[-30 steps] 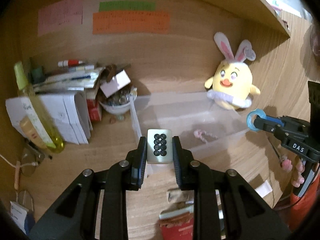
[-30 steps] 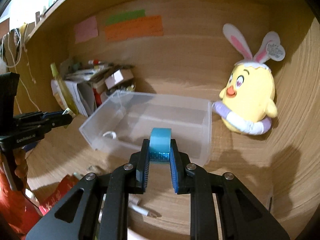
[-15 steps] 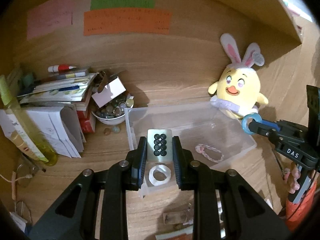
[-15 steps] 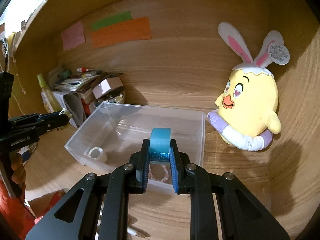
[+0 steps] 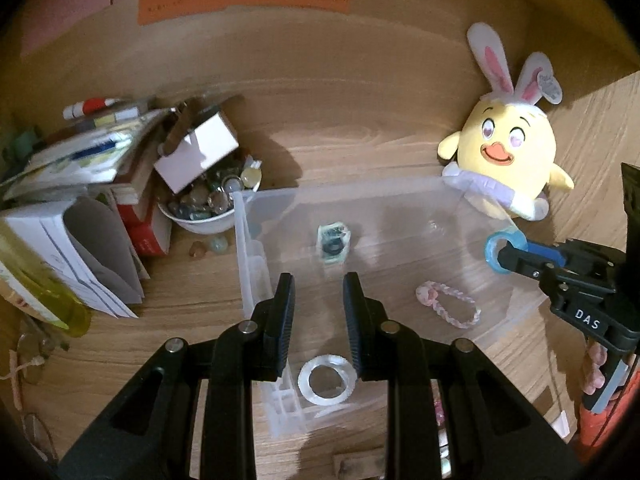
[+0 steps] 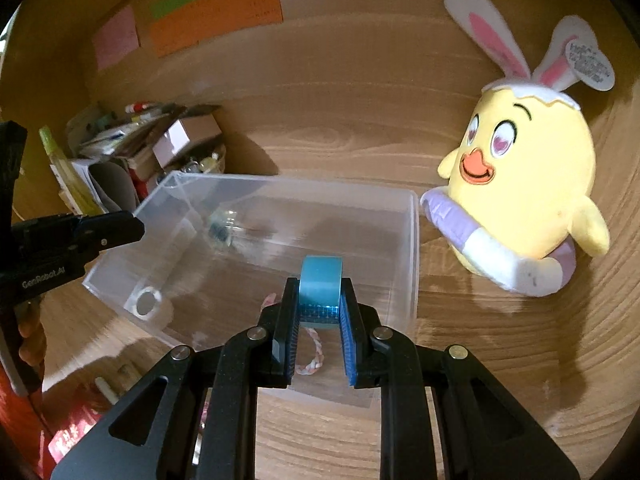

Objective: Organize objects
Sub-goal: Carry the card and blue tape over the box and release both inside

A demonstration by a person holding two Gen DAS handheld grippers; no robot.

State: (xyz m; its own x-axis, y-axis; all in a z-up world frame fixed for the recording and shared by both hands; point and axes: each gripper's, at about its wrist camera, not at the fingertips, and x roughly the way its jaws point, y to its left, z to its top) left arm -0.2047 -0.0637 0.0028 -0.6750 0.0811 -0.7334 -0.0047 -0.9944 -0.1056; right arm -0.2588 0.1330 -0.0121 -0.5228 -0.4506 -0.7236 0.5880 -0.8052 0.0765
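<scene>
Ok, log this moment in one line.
left gripper: open, empty | right gripper: shut on blue tape roll | tile: inside clear bin

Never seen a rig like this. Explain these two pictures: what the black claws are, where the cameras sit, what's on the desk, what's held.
A person holds a two-finger gripper in each hand; a camera on each looks along its fingers. The left gripper is open, empty. The right gripper clamps a blue tape roll. Below, a clear bin on the desk holds a tile, a white ring and a pink braided band. A plush chick sits beside it.
</scene>
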